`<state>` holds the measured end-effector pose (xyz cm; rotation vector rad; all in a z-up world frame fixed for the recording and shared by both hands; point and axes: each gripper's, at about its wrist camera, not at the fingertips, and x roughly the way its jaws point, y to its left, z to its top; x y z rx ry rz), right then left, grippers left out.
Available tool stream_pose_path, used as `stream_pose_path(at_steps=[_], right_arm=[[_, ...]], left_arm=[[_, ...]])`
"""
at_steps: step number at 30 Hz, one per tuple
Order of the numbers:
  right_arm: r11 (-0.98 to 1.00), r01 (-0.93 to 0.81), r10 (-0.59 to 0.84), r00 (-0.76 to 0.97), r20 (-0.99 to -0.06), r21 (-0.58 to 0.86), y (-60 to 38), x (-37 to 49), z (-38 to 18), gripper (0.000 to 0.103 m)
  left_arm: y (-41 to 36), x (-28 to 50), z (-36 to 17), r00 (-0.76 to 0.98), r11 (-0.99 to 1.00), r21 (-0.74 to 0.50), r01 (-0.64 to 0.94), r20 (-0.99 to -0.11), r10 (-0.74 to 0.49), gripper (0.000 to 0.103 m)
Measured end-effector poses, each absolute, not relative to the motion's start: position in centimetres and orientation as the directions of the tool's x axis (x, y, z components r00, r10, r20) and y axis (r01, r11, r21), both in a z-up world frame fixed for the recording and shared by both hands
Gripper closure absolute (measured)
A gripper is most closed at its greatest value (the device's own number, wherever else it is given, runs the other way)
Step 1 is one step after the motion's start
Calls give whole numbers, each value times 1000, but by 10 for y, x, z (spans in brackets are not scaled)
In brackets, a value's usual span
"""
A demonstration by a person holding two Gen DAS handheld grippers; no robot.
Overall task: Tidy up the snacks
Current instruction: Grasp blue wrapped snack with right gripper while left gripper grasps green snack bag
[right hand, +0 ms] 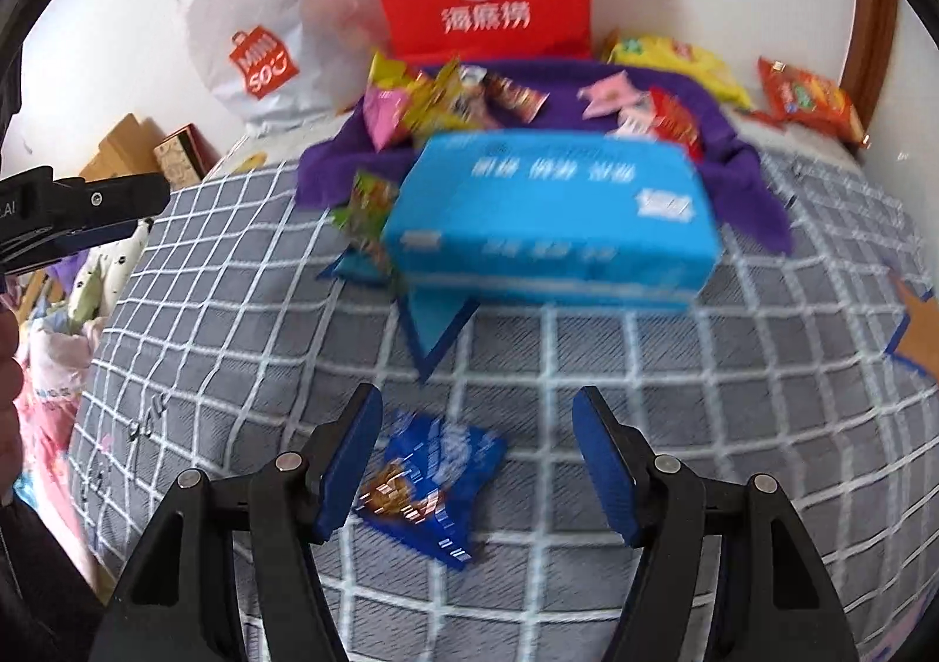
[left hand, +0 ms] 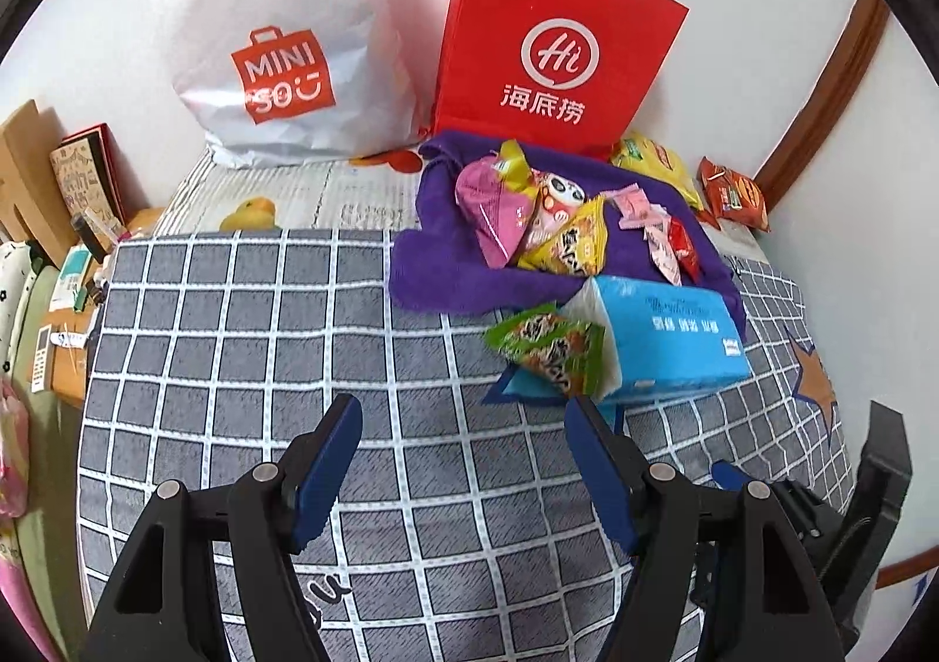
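Several snack packets (left hand: 540, 216) lie in a heap on a purple towel (left hand: 446, 274) at the back of the checked bed cover. A green packet (left hand: 549, 348) leans on a blue tissue pack (left hand: 669, 333). A yellow bag (left hand: 657, 163) and an orange-red bag (left hand: 733, 192) lie by the wall. My left gripper (left hand: 463, 462) is open and empty over the cover. My right gripper (right hand: 475, 462) is open, just above a blue snack packet (right hand: 434, 486) that lies flat on the cover between its fingers. The tissue pack (right hand: 551, 216) and the towel (right hand: 733, 163) show beyond it.
A red paper bag (left hand: 557, 46) and a white plastic bag (left hand: 276, 34) stand against the back wall. Boxes and clutter (left hand: 53, 204) fill a small table left of the bed. The checked cover (left hand: 235, 339) stretches from the grippers to the towel.
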<state>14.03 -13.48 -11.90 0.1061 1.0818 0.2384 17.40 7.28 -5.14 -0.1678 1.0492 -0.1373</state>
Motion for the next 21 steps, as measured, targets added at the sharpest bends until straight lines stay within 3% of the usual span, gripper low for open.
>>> stream_pose_path(at_steps=[8,10,12,21], right_arm=[[971,-115,239,400,-885,210,-116,132,-147,35],[982,-136,179,431,-885,132,-106,128,-149,39],[990,-135,109,462,-880,52,-102,124,-150,55],[993,-105,97,502,-860,50,-155,140,-141,57]], left_arm=[[75,169,-66,465,978,-207,32,-863,-198,33],[73,171,-70,456,978,-206,30,-868,-197,33],[69,174,-74,446,978,-206,34,-873,-199,33],[34,192,-84,430,972,-213,100,-872,-235,33]])
